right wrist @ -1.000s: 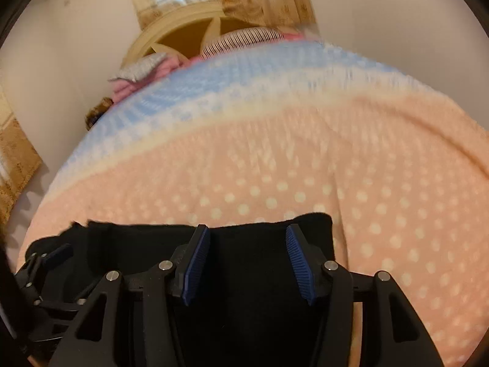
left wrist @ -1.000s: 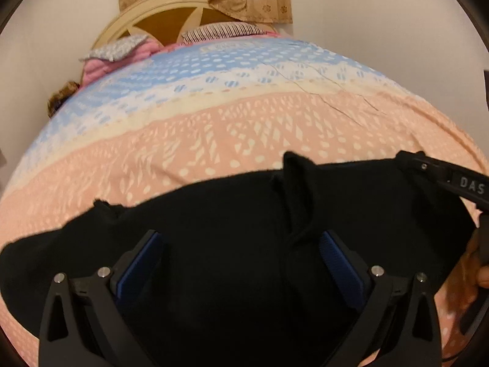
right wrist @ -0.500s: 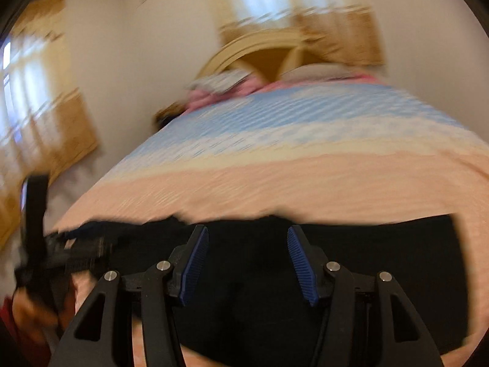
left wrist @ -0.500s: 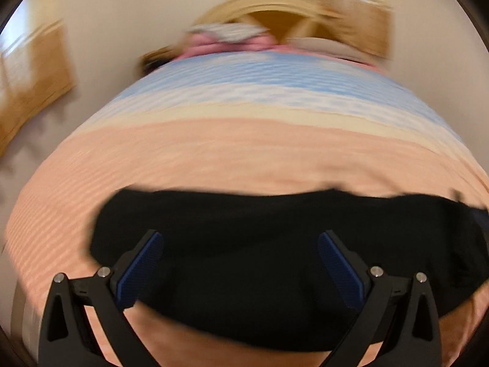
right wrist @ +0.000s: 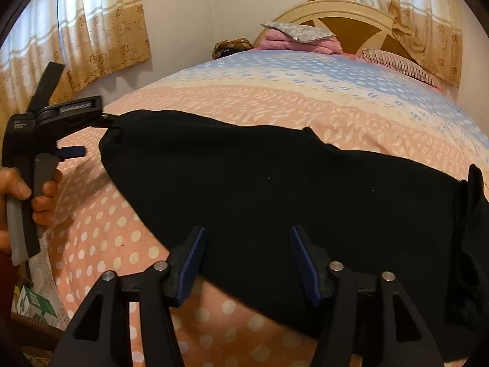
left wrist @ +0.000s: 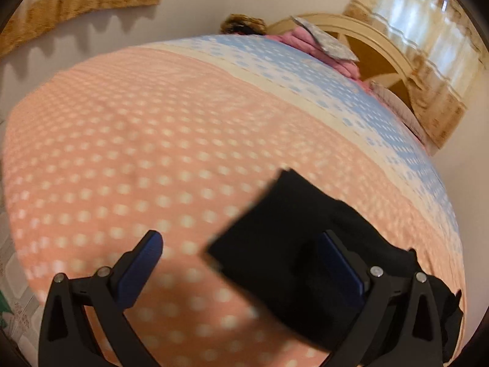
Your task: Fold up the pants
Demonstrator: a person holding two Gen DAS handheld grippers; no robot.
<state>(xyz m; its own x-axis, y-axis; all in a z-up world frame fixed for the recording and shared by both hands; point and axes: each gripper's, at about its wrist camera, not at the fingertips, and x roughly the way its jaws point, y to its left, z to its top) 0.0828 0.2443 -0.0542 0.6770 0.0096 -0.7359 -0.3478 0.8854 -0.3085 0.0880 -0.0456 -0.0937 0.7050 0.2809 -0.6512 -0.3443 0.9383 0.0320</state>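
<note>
The black, soft knitted pants (right wrist: 275,189) lie spread flat on the bed with the pink, cream and blue dotted cover (right wrist: 275,91), and they reach from in front of the right gripper (right wrist: 249,263) far out to both sides of its fingers (right wrist: 191,263). This gripper hangs just above the near edge of the cloth; its jaws are opening and the blue pads do not press on anything, so the fabric only lies below and beyond them. In the left wrist view, the left gripper (left wrist: 244,270) stands wide open, and one corner of the pants (left wrist: 293,232) sits near the inner side of its right finger (left wrist: 339,266), while the left finger is over the bare cover. In the right wrist view the left gripper (right wrist: 76,116) is at the far left end of the garment, close to its edge, but I cannot tell whether it touches. I judge the cloth to be light, limp and not slippery: it will sag and wrinkle when lifted, and nothing in it can break. A hold on one layer in the middle would only pull up a bump. It is better, I think, to pinch the thick hem or waistband at two corners of the same end, taking all layers together, and to keep the edge stretched between the two grippers while it is carried over.
</note>
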